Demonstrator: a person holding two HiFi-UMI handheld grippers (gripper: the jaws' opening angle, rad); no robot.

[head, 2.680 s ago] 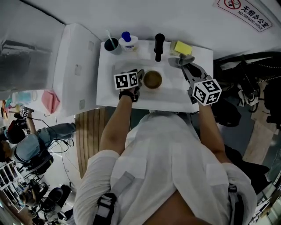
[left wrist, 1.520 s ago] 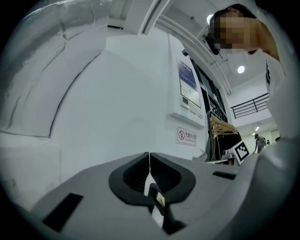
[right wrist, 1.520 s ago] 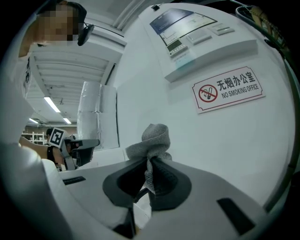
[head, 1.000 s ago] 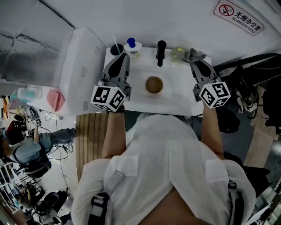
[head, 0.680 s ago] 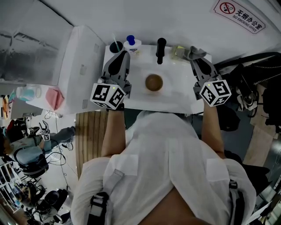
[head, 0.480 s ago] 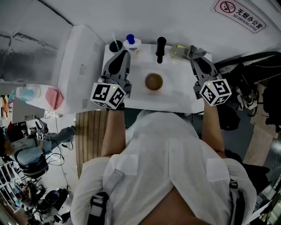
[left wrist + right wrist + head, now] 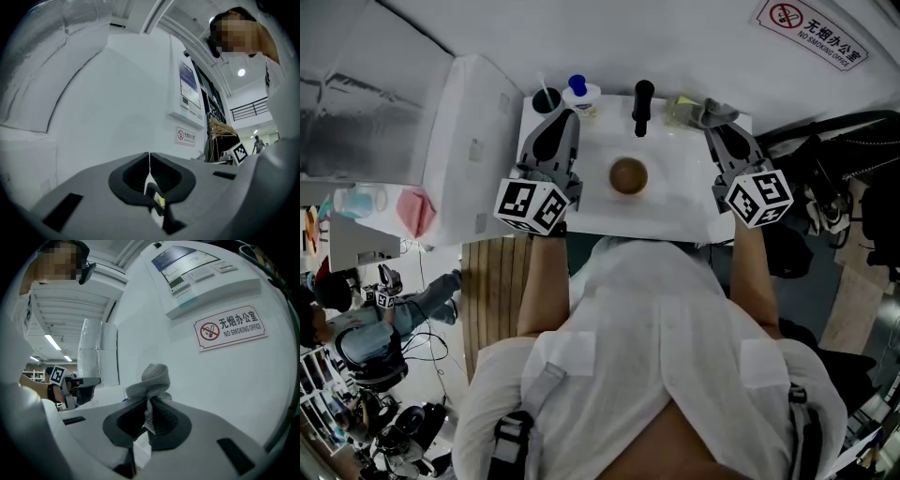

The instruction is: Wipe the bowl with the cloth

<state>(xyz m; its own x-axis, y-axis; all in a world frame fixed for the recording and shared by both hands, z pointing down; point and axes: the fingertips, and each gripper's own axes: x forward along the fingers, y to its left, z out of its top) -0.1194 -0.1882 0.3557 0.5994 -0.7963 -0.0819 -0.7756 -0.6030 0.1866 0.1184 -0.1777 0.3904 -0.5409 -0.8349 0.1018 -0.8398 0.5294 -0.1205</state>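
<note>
Head view puts your left gripper [image 7: 561, 120] over the left part of the white table [image 7: 581, 217]. Its tip is near the dark cup [image 7: 547, 99] and the white bottle with a blue cap [image 7: 579, 91] at the back edge. In the left gripper view its jaws are pressed together with nothing between them. The brown bowl [image 7: 628, 175] stands upright near the middle of the table, between your two grippers and apart from both. Behind it stands a black cylindrical object [image 7: 643, 105], and a yellow sponge [image 7: 680, 111] lies further right. Your right gripper [image 7: 713, 129] is at the back right corner, and in the right gripper view its jaws are clamped on the grey cloth [image 7: 152, 378], which bunches up above them, well clear of the bowl.
</note>
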